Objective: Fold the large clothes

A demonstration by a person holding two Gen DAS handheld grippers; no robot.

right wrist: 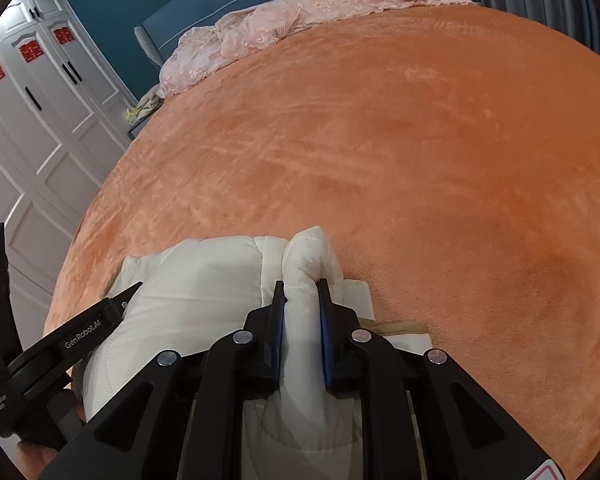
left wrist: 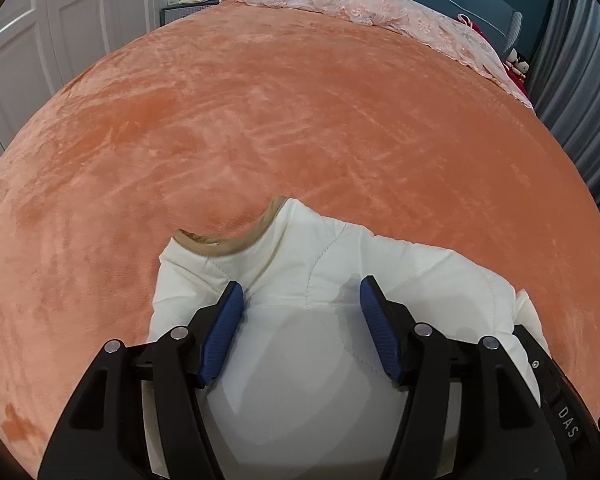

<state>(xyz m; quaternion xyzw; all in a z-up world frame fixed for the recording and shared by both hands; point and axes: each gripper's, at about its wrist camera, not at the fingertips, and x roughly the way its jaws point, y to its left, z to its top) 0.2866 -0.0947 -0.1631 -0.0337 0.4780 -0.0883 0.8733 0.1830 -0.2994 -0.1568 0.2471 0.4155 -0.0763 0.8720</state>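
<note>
A white padded jacket [left wrist: 324,264] with a tan collar [left wrist: 236,246] lies at the near edge of the orange bed cover [left wrist: 300,120]. My left gripper [left wrist: 302,294] is open, its blue pads [left wrist: 224,332] spread just above the jacket's upper back, below the collar. In the right wrist view my right gripper [right wrist: 302,288] is shut on a thick fold of the white jacket [right wrist: 308,256], which bulges out past the fingertips. The left gripper's black body [right wrist: 80,332] shows at the left of that view, over the jacket.
A pink lace quilt [left wrist: 340,0] lies bunched at the head of the bed against a blue headboard [right wrist: 220,4]. White wardrobe doors [right wrist: 40,120] stand to the left. Grey curtains [left wrist: 580,80] hang on the right. The orange cover stretches wide beyond the jacket.
</note>
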